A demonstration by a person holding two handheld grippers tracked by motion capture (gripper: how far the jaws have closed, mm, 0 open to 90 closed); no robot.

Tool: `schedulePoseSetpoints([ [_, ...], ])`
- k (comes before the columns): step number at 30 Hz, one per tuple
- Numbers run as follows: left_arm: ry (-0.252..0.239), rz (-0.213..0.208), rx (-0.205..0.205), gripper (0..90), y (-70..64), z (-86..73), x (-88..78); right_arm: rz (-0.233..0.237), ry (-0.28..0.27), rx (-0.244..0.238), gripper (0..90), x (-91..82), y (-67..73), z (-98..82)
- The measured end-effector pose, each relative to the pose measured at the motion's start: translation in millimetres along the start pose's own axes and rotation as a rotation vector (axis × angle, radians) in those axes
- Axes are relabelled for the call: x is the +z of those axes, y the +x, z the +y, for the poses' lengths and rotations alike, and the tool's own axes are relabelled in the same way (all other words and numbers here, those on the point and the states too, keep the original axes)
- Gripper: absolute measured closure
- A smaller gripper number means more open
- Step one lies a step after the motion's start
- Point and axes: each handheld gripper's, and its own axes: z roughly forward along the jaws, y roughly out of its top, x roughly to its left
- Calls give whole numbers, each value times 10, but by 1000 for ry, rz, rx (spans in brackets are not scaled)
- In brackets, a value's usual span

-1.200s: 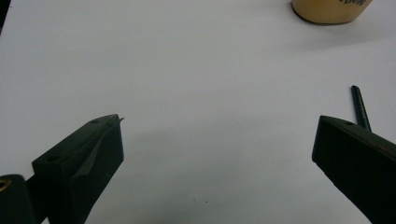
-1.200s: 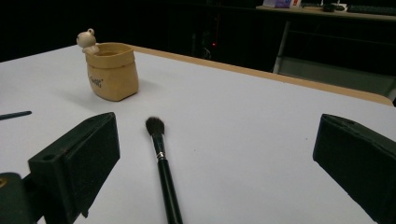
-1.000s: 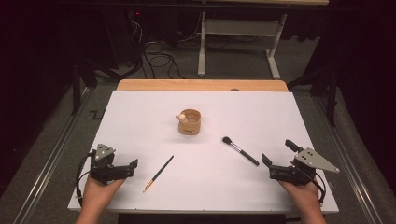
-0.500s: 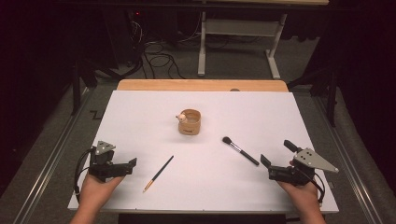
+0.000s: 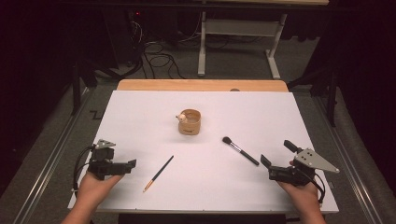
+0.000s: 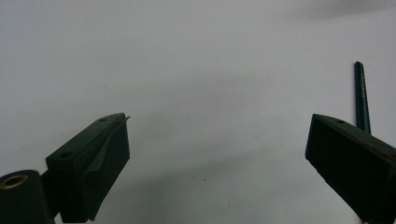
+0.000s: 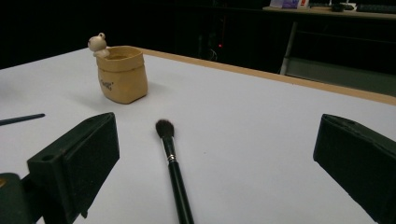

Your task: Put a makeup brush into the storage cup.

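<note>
The left gripper [image 5: 132, 163] and the right gripper [image 5: 264, 161] sit low over the near edge of the white table [image 5: 140, 112], one at each side, both with jaws spread wide and nothing between them. Judging from the layout, the work looks to be putting the two loose tools into the cup, and none of it appears done: both tools lie flat on the table and neither is gripped. Just ahead of the left gripper lies the thin dark pencil [image 5: 159, 173], slanting away from it and apart from its jaws; in the left gripper view its shaft [image 6: 361, 100] rises beside the right-hand jaw. The makeup brush [image 5: 240, 150] lies just in front of the right gripper, and the right gripper view shows it [image 7: 173, 168] lined up between the open jaws, bristles pointing away. Farther back, near the table's middle and well apart from both grippers, stands the small tan cup [image 5: 189, 122] with a little figure on its rim.
</note>
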Motion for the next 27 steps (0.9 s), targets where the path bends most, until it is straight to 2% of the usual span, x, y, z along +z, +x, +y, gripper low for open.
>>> schedulePoseSetpoints([
  [10, 84, -3, 8, 80, 16, 67, -8, 2, -3, -1, 11, -2, -1, 1],
  [11, 104, -5, 12, 80, 22, 78, -3, 2, -3, 0, 11, -2, 2, 1],
  [18, 149, -9, 3, 90, 43, 90, 37, 2, -7, 0, 11, -6, 1, 1],
  [27, 219, -9, 34, 100, 16, 103, 83, 3, -7, 4, 11, -10, -7, 2],
])
